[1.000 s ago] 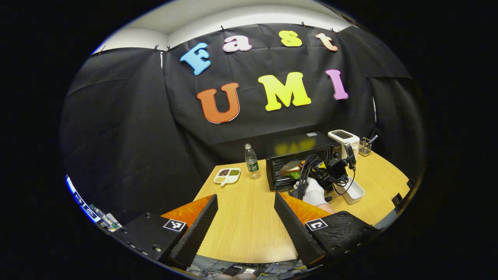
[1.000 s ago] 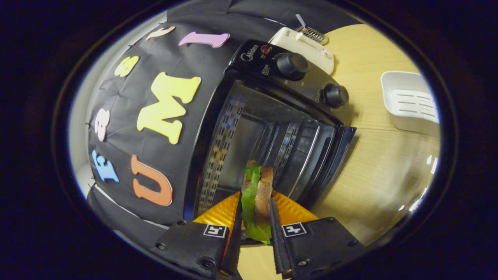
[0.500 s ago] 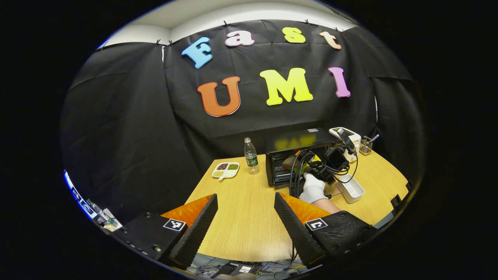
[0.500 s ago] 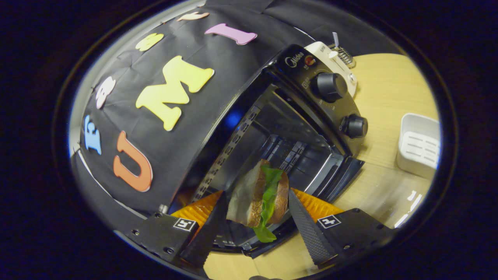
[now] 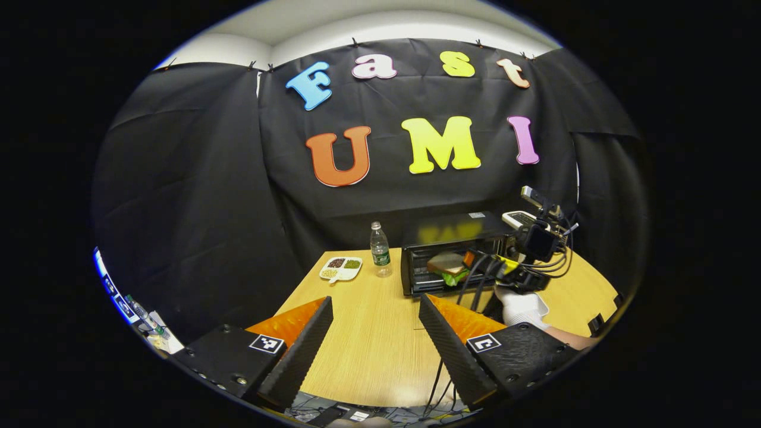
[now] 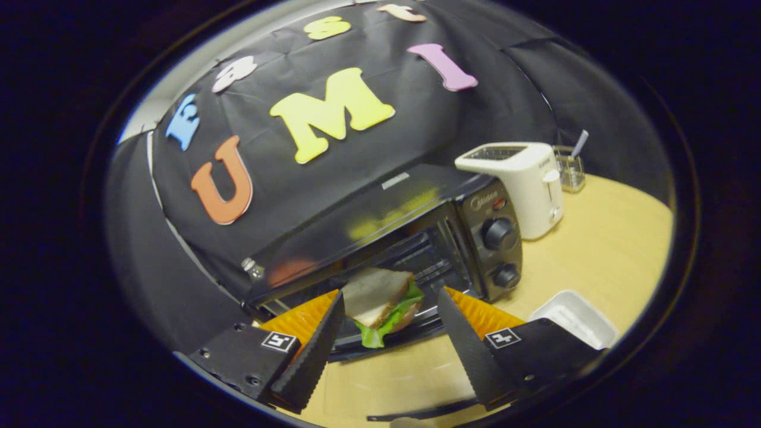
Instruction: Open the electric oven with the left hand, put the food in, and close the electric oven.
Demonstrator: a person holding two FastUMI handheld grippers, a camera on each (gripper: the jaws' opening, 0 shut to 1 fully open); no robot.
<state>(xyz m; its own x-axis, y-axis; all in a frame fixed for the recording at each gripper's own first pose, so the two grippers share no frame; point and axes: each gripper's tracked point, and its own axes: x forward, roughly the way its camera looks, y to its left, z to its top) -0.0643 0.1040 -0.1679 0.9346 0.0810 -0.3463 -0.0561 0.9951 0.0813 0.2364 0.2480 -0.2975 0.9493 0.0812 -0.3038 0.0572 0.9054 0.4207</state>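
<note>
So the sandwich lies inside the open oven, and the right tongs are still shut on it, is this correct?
Not quite. The sandwich does lie inside the open oven, but the right tongs are open: in the right gripper view the fingers stand apart on either side of the sandwich, with a gap, and do not press on it.

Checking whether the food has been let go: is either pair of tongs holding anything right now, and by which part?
Nothing is held. The right tongs stand open around the sandwich in the oven; the left tongs are open.
</note>
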